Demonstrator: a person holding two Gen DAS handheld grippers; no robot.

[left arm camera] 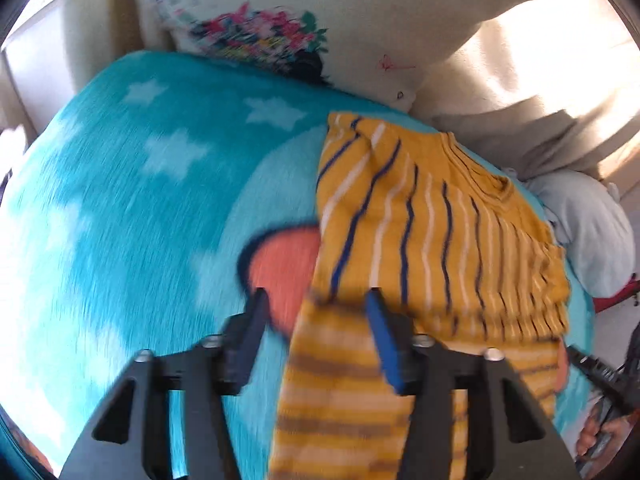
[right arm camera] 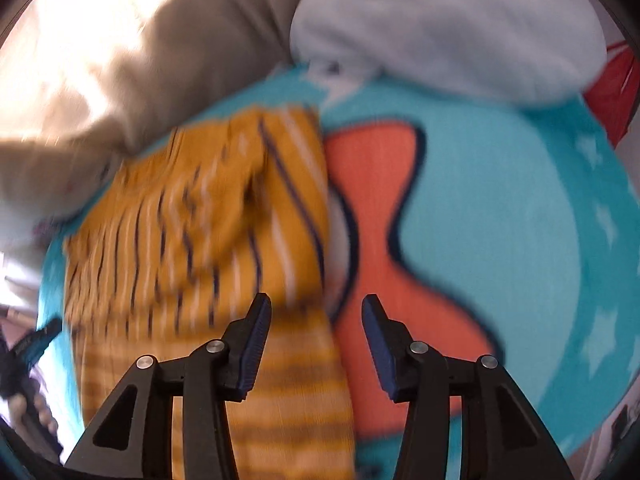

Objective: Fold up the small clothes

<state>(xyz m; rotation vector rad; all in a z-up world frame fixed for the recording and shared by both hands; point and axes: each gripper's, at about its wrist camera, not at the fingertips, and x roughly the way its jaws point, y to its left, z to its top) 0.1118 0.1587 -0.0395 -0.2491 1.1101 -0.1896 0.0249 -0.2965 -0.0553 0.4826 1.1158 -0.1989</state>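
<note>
A small mustard-yellow shirt (left arm camera: pixel 432 232) with navy and white stripes lies partly folded on a turquoise star blanket (left arm camera: pixel 132 208). It also shows in the right wrist view (right arm camera: pixel 208 232). My left gripper (left arm camera: pixel 316 300) is open, its fingers astride the shirt's near-left edge, just above the cloth. My right gripper (right arm camera: pixel 316 304) is open over the shirt's near-right edge and an orange patch (right arm camera: pixel 372 184) of the blanket. Neither holds anything. Both views are motion-blurred.
A floral cushion (left arm camera: pixel 320 20) leans at the back. A beige cover (left arm camera: pixel 532 92) and a pale grey garment (right arm camera: pixel 448 28) lie beyond the shirt. Something red (right arm camera: pixel 616 96) sits at the far right. The other gripper (right arm camera: pixel 28 352) shows at the left edge.
</note>
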